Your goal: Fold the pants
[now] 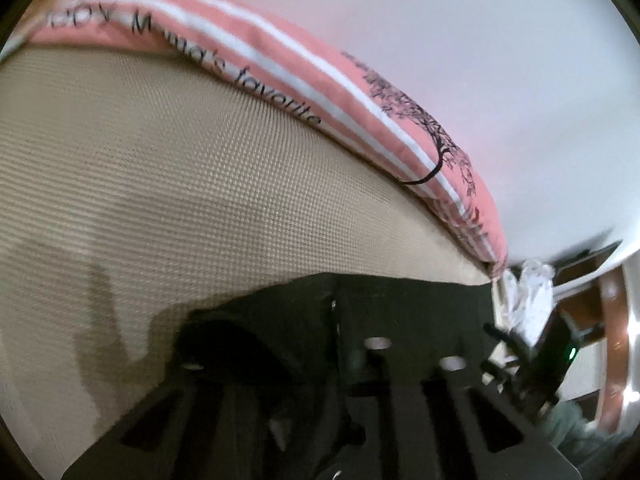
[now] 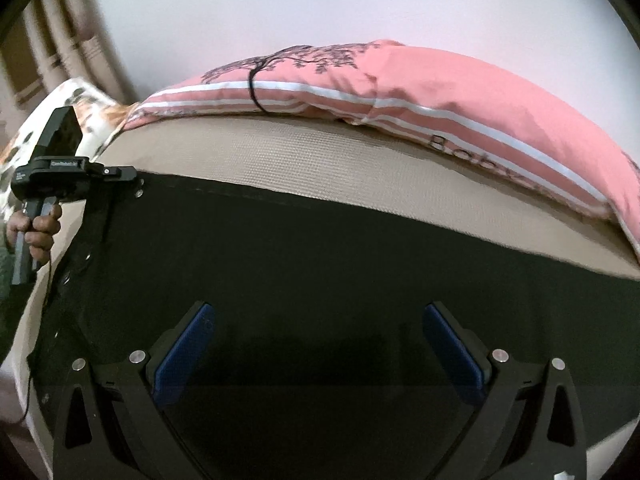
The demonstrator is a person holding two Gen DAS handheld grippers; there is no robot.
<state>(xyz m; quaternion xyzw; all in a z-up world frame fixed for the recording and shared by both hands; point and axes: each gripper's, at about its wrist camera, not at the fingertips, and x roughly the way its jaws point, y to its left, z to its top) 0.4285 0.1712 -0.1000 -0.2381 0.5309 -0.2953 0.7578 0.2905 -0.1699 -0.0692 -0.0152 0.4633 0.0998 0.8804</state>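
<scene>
The black pants (image 2: 320, 272) lie spread across a beige textured mattress (image 2: 320, 152). In the right wrist view my right gripper (image 2: 316, 320) is open, its blue pads (image 2: 184, 356) wide apart just above the pants. The left gripper (image 2: 134, 184) shows at the far left, held by a hand, its fingers closed on the pants' top-left corner. In the left wrist view the left gripper (image 1: 340, 316) is shut on a bunched fold of the black pants (image 1: 280, 320); the cloth hides its fingertips.
A long pink striped pillow (image 2: 440, 92) with black lettering runs along the mattress's far edge against a white wall; it also shows in the left wrist view (image 1: 320, 80). A floral pillow (image 2: 80, 96) lies at the far left. White cloth (image 1: 528, 292) and wooden furniture sit beyond the mattress corner.
</scene>
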